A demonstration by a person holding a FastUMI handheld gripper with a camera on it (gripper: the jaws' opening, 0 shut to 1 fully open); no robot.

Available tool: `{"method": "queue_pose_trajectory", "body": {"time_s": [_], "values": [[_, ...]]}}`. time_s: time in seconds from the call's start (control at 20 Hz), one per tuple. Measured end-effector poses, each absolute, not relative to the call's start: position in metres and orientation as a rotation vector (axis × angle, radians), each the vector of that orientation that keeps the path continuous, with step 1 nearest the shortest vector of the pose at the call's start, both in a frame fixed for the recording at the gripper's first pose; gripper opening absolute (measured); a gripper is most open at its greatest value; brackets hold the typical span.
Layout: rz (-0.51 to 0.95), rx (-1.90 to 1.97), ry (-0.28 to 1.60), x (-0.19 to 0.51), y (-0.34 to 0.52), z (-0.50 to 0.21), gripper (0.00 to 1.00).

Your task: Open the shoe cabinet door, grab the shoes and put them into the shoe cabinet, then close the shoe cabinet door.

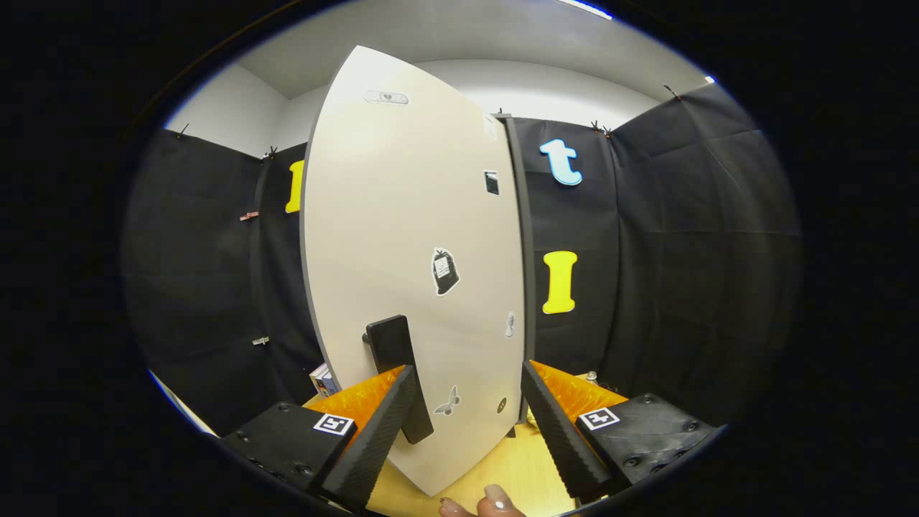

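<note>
The shoe cabinet door (402,237) is a tall cream panel with small stickers, standing close in front of me. Its dark side edge shows along the left, and a dark strip (528,273) runs down its right side. A black bar handle (398,373) is fixed low on the door. My gripper (468,368) is open, its fingers spread wide against the lower part of the door. The handle lies just inside the left fingertip (406,380), touching or nearly touching it. The right fingertip (530,373) is near the door's right edge. Nothing is pressed between the fingers.
A light wooden surface (517,467) lies under the door and fingers. A person's fingertips (492,502) show at the bottom, close to me. A small box (323,378) sits left of the door, behind the left finger. Black cloth walls stand on both sides.
</note>
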State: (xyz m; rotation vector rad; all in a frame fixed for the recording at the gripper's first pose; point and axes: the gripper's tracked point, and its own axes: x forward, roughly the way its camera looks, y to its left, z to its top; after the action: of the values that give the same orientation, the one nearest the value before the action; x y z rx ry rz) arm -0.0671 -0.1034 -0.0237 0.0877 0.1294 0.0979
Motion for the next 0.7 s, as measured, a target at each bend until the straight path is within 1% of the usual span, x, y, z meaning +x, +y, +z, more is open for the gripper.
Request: {"method": "queue_pose_trajectory", "body": {"time_s": [0.25,0.55,0.7], "values": [[0.1,0.039,0.091,-0.058,-0.072,-0.027,0.98],[0.074,0.044,0.113,-0.045,-0.055,-0.036,0.97],[0.09,0.032,0.107,-0.041,-0.043,-0.036,0.97]]}}
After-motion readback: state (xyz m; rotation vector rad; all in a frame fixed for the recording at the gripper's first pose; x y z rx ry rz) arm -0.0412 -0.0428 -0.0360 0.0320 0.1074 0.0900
